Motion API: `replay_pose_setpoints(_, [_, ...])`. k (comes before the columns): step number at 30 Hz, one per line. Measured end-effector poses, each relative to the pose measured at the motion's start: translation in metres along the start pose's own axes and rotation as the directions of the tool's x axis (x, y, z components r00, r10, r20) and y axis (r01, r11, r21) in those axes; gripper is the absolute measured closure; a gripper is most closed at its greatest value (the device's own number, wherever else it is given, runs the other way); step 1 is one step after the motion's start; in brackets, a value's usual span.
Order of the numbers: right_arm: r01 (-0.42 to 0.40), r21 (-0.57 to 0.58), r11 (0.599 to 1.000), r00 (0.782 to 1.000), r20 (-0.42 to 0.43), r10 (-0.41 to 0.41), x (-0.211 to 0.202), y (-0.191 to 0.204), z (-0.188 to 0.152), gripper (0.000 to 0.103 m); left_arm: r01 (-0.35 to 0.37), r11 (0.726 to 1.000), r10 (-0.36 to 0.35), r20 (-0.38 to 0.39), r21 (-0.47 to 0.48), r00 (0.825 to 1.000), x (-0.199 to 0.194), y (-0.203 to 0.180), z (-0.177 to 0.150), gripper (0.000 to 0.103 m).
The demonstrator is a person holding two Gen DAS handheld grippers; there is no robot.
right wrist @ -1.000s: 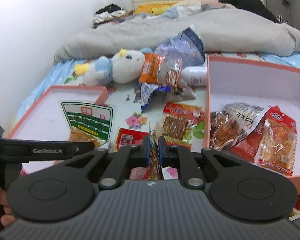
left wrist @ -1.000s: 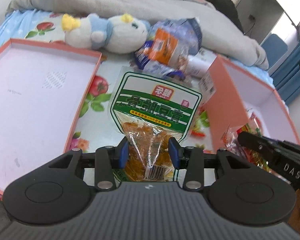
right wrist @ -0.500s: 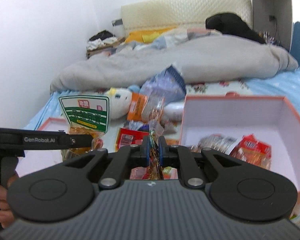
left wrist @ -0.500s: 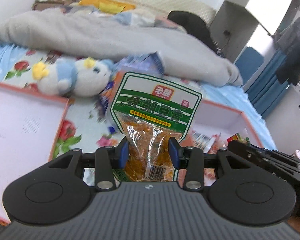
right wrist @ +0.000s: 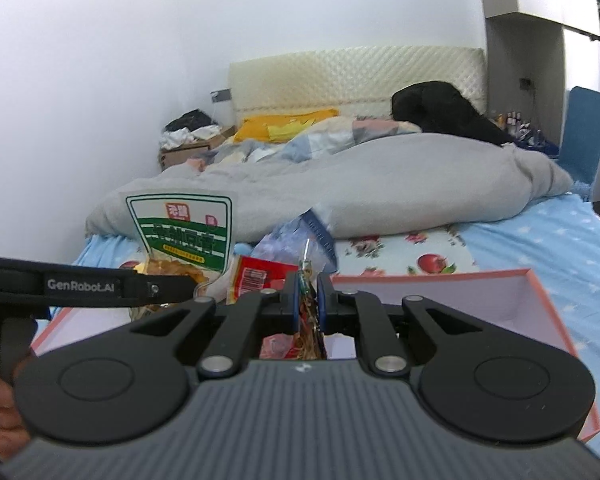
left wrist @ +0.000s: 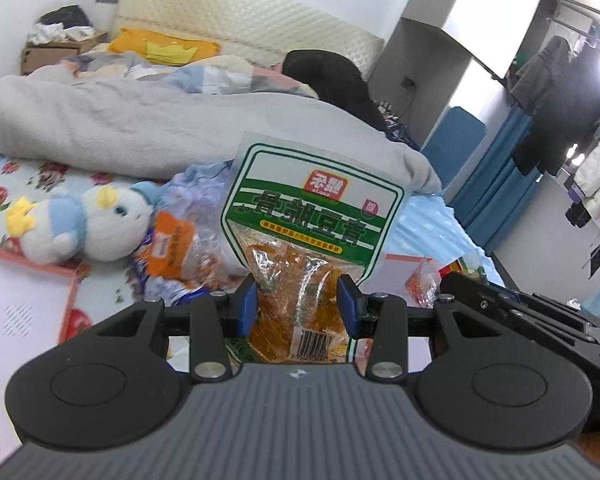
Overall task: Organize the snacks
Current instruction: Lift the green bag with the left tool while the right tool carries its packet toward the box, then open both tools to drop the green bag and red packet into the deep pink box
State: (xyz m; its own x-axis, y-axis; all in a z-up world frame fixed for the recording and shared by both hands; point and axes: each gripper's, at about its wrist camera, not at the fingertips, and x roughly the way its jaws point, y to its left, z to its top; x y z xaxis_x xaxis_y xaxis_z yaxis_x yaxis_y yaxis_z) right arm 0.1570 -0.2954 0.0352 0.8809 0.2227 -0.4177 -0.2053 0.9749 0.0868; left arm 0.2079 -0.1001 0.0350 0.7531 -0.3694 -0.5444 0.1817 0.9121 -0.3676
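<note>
Beyond both tongs, a bed with blue fruit-print sheet [right wrist: 432, 258], crumpled grey duvet [left wrist: 112, 124], quilted cream headboard [right wrist: 356, 76]. Ahead-left of the left tongs [left wrist: 298, 304], a white-and-blue plush toy [left wrist: 80, 228] beside orange and purple snack bags [left wrist: 172, 248]. Under the right tongs [right wrist: 308, 300], a pink-rimmed white box [right wrist: 548, 312]. Left tongs clamped on a green-and-white labelled pouch of orange snacks [left wrist: 312, 224], held upright. Right tongs pinched nearly closed on a thin clear snack packet [right wrist: 306, 276], seen edge-on.

Open pink cardboard box [right wrist: 540, 312] at 3 o'clock has bare floor; crumpled snack-bag pile [left wrist: 180, 240] w/ white plush toy [left wrist: 96, 224] blocks 10 o'clock.
</note>
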Motion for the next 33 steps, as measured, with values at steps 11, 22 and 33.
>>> replay_pose_setpoints(11, [0.114,0.075,0.991,0.991,-0.084,-0.107,0.022,-0.06,-0.007,0.091,0.059,0.995,-0.052,-0.091,0.08,0.995,0.076,-0.042,0.0,0.056])
replay_pose_setpoints(22, [0.2,0.128,0.971,0.95,-0.267,-0.16,0.056,-0.108,-0.053,0.091,0.059,0.991,-0.025,-0.271,0.117,0.962,0.153,-0.058,-0.035,0.056])
replay_pose_setpoints(33, [0.203,0.179,0.963,0.926,-0.354,-0.129,0.07,-0.127,-0.085,0.088,0.045,0.99,0.0,-0.324,0.132,0.946,0.171,-0.061,-0.055,0.049])
